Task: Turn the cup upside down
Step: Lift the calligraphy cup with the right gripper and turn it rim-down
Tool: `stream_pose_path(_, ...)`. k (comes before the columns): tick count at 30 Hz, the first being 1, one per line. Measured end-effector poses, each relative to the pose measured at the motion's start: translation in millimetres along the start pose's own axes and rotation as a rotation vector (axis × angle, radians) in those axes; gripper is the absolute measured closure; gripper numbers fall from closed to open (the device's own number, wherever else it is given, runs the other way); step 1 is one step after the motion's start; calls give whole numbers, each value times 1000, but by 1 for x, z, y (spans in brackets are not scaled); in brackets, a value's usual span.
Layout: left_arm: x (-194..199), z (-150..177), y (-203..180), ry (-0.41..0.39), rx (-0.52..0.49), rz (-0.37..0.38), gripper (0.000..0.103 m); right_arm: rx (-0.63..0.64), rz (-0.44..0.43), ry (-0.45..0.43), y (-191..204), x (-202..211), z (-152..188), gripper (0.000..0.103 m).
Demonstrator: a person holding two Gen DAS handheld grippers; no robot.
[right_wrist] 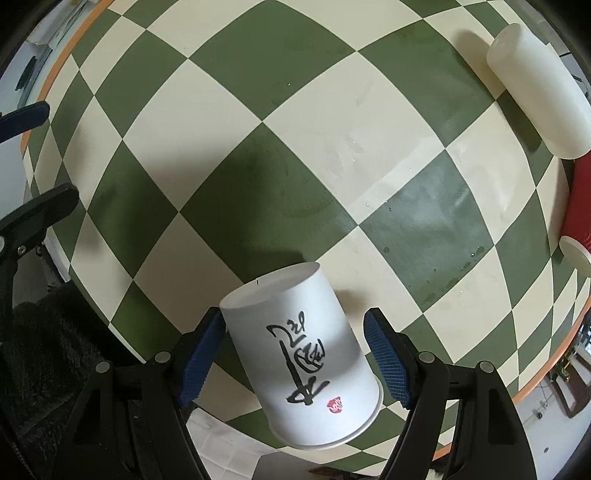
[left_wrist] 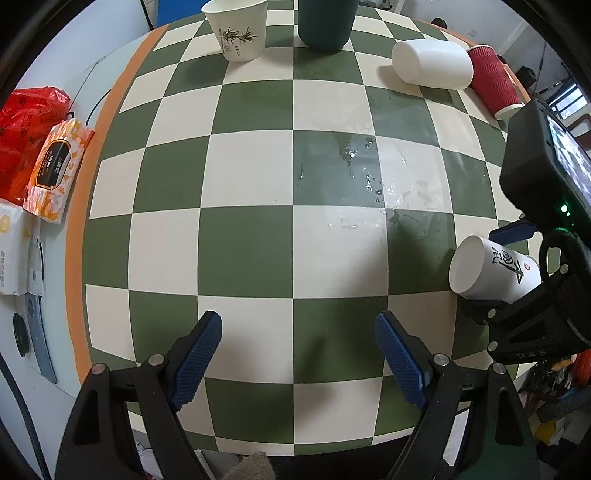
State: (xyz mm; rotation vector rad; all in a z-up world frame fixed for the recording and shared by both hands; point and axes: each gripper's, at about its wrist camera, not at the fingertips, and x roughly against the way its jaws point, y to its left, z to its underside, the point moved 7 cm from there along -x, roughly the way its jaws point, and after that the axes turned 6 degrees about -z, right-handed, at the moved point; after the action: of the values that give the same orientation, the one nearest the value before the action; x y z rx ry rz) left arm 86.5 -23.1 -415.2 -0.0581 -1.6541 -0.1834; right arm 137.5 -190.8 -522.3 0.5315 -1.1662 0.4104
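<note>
A white paper cup with black brush writing [right_wrist: 299,354] lies between the fingers of my right gripper [right_wrist: 295,354], base pointing away, rim toward the camera. The left pad touches its side; a small gap shows at the right pad. The jaws stand wide, so the gripper looks open around the cup. In the left wrist view the same cup [left_wrist: 487,271] is at the right, tilted on its side in front of the right gripper body. My left gripper [left_wrist: 297,354] is open and empty above the checkered table [left_wrist: 258,240].
At the far side stand a white paper cup with a bamboo print [left_wrist: 238,29] and a dark green cup [left_wrist: 325,22]. A white cup [left_wrist: 432,64] and a red ribbed cup [left_wrist: 493,79] lie on their sides. Water drops [left_wrist: 369,177] wet the table's middle. Wipes packets [left_wrist: 55,170] lie left.
</note>
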Motion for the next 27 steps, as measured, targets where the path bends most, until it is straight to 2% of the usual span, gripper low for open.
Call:
stream_pose_path(2, -1, -1, 0, 2, 3, 0, 18, 0, 4, 4, 3, 5, -9, 32)
stream_pose_path(6, -3, -2, -1, 1, 4, 1, 18, -1, 0, -16, 7, 6, -10, 35)
stream_pose_path(12, -4, -2, -1, 10, 7, 17, 18, -37, -22, -107, 12, 22, -6, 35)
stream_pose_path(15, -6, -3, -1, 21, 14, 33, 18, -85, -42, -182, 9, 39, -2, 35)
stream_pose_path(20, -9, -8, -4, 28, 21, 45, 18, -217, -83, -372, -1, 70, 8, 35)
stream_pose_path(24, -11, -13, -8, 30, 14, 43, 18, -339, -129, -558, -10, 75, 21, 35)
stream_pose_path(27, -11, -14, -12, 31, 3, 35, 18, -388, -129, -653, -18, 71, 25, 35)
